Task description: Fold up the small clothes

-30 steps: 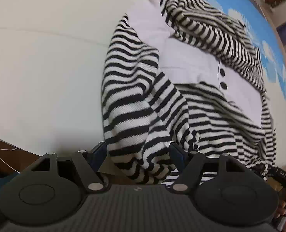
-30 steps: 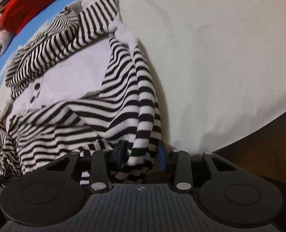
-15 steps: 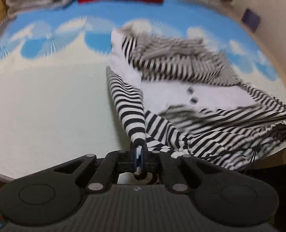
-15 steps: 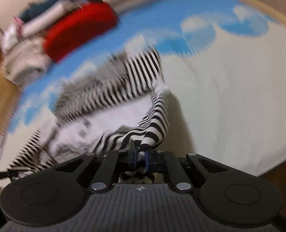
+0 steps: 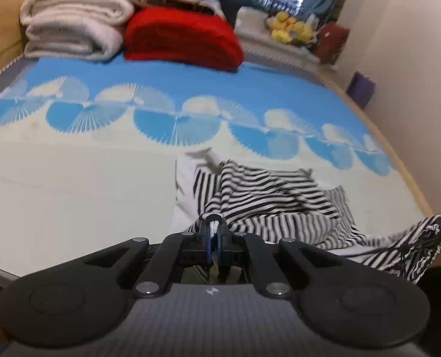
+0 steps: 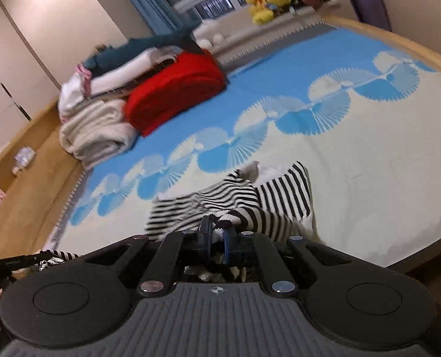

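A black-and-white striped garment [image 5: 268, 199] with a white panel lies crumpled on the near part of the bed. My left gripper [image 5: 213, 226] is shut on a striped edge of it and holds that edge above the bed. In the right wrist view the same striped garment [image 6: 232, 199] trails away from my right gripper [image 6: 217, 226], which is shut on another striped edge. The right gripper's tip shows at the far right of the left wrist view, with stretched fabric [image 5: 422, 238] hanging from it. The cloth behind both pairs of jaws is hidden.
The bed sheet [image 5: 71, 178] is cream near me and blue with fan shapes further back. A folded red blanket [image 5: 181, 35] and stacked white blankets [image 5: 71, 26] lie at the head. Yellow plush toys [image 6: 265, 3] sit on a window ledge. A wooden bed edge [image 6: 414, 50] runs along the right.
Both grippers shut on striped edges, then rose and tilted up, pulling those edges off the bed. The views now take in the whole bed and the room beyond.
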Action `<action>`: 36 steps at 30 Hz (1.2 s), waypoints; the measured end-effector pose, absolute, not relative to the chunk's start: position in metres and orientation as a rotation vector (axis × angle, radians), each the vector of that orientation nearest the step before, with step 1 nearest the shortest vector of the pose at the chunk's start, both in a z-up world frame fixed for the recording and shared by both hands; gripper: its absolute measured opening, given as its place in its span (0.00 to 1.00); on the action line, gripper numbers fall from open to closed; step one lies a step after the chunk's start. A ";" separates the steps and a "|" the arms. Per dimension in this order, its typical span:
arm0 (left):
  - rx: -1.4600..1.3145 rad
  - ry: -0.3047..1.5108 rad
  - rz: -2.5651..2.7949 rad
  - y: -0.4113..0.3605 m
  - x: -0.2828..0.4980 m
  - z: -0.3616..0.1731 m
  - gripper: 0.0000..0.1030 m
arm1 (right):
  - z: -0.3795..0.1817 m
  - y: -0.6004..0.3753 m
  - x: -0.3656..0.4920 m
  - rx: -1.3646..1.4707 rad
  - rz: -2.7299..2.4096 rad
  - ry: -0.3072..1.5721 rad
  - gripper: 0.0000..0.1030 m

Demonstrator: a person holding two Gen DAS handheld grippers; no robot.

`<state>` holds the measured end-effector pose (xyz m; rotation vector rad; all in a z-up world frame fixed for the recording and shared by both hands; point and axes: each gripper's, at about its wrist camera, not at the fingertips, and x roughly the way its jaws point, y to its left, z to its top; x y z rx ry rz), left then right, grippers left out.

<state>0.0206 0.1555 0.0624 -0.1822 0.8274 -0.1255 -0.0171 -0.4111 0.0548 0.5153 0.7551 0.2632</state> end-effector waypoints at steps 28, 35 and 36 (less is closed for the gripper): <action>-0.465 0.935 0.053 0.200 0.326 -0.070 0.57 | -0.092 -0.354 0.333 0.447 0.011 0.915 0.19; -0.442 0.965 -0.085 0.185 0.312 -0.065 0.57 | -0.075 -0.370 0.307 0.470 0.046 0.827 0.34; -0.406 0.991 -0.120 0.176 0.311 -0.066 0.57 | -0.074 -0.370 0.304 0.477 0.072 0.827 0.34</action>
